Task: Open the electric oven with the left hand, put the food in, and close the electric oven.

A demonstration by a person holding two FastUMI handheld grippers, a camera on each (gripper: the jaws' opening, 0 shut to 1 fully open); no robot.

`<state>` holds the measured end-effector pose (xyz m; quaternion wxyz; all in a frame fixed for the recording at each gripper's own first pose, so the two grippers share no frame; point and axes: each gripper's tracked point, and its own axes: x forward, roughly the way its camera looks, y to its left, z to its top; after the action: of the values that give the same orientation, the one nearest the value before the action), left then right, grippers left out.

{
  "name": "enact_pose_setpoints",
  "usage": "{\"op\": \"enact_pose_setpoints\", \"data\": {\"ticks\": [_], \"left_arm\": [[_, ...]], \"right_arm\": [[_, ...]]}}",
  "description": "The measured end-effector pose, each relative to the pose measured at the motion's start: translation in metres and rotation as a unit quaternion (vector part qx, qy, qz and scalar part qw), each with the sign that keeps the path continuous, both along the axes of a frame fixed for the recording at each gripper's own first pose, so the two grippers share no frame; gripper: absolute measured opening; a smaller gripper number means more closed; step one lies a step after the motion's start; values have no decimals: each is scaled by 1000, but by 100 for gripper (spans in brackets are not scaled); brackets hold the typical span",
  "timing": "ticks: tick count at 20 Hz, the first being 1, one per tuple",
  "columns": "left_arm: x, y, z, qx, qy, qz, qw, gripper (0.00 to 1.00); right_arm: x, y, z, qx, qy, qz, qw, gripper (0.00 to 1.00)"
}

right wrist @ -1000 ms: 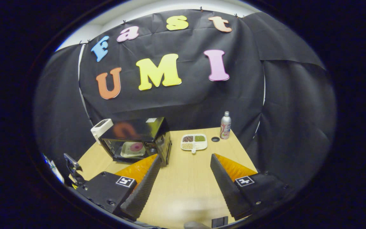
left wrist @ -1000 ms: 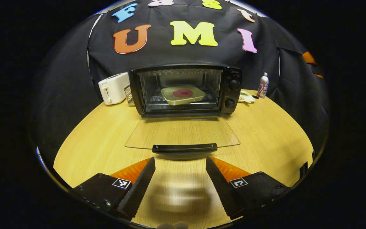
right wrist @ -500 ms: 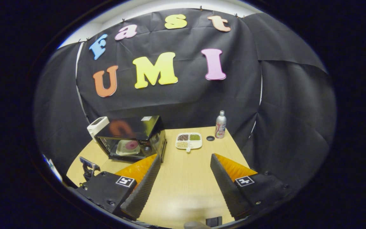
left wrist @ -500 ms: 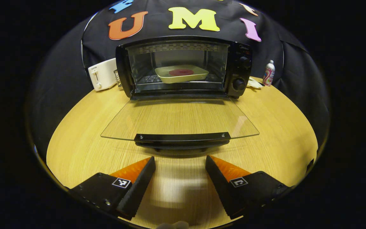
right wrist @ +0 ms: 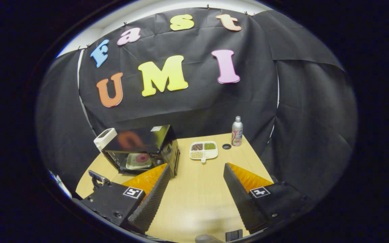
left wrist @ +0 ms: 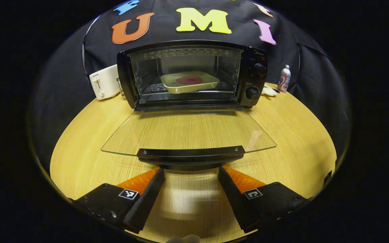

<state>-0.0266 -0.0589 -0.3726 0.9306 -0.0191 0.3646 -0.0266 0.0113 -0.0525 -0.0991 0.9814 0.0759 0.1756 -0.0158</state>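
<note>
A black electric oven [left wrist: 252, 71] stands at the back of the wooden table, its glass door [left wrist: 187, 130] folded flat down. On the rack inside sits a pale tray of food [left wrist: 190, 82] with a red round piece. The door's black handle [left wrist: 190, 153] lies just ahead of my left gripper [left wrist: 191, 172], which is open with nothing between its fingers. In the right gripper view the oven [right wrist: 140, 143] is at the left with the tray [right wrist: 139, 160] inside. My right gripper [right wrist: 196, 168] is held high over the table, open and empty.
A white toaster [left wrist: 104, 86] stands left of the oven. Right of the oven are a divided dish of grains [right wrist: 204, 150], a small dark round thing [right wrist: 227, 146] and a drink can [right wrist: 237, 131]. The other gripper's body [right wrist: 96, 179] shows at the lower left.
My left gripper has moved toward the oven, so the open door and its handle now sit much closer to its fingers. The right gripper only drifted slightly.
</note>
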Motion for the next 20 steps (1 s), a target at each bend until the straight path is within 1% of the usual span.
{"op": "enact_pose_setpoints", "data": {"ticks": [1, 2, 4, 5, 6, 7, 9, 10, 11, 13, 15, 16, 18, 19, 20], "left_arm": [[0, 0, 4, -3, -2, 2, 1000, 97], [3, 0, 9, -3, -7, 3, 1000, 97], [6, 0, 23, 3, -20, -1, 1000, 98], [10, 0, 29, 6, -28, -3, 1000, 98], [14, 1, 37, 5, -36, -4, 999, 98], [19, 1, 44, 3, -43, -4, 999, 98], [29, 0, 58, 1, -57, -7, 998, 98], [33, 0, 64, 2, -63, -9, 998, 98], [36, -2, 68, 1, -69, -12, 998, 98], [43, -2, 77, 4, -78, -16, 997, 97], [55, -2, 83, 5, -89, -18, 996, 97], [61, -1, 88, 5, -93, -17, 995, 97], [71, 0, 93, -3, -95, -13, 995, 97], [78, 0, 99, -3, -104, -16, 994, 97], [86, 4, 103, 2, -107, -13, 994, 96]], "right_arm": [[1, 2, -2, 4, 1, 2, 1000, 96], [2, 2, -2, 6, 2, 1, 1000, 100], [3, 1, -1, 9, 0, -1, 1000, 100], [3, 2, 0, 11, -1, -2, 1000, 96], [2, 3, 1, 12, -3, -2, 1000, 96], [2, 3, 1, 13, -4, -3, 1000, 100], [2, 2, 0, 15, -4, -6, 1000, 100], [1, 2, 0, 16, -5, -8, 1000, 96], [1, 1, 1, 17, -5, -10, 1000, 100], [0, 0, 1, 18, -6, -15, 1000, 100], [1, -1, 1, 19, -7, -18, 1000, 100], [0, 0, 2, 20, -8, -20, 1000, 96], [-1, -1, 4, 22, -11, -23, 999, 96], [-2, 0, 4, 22, -12, -24, 999, 96], [-1, -1, 4, 21, -12, -26, 999, 100]]}}
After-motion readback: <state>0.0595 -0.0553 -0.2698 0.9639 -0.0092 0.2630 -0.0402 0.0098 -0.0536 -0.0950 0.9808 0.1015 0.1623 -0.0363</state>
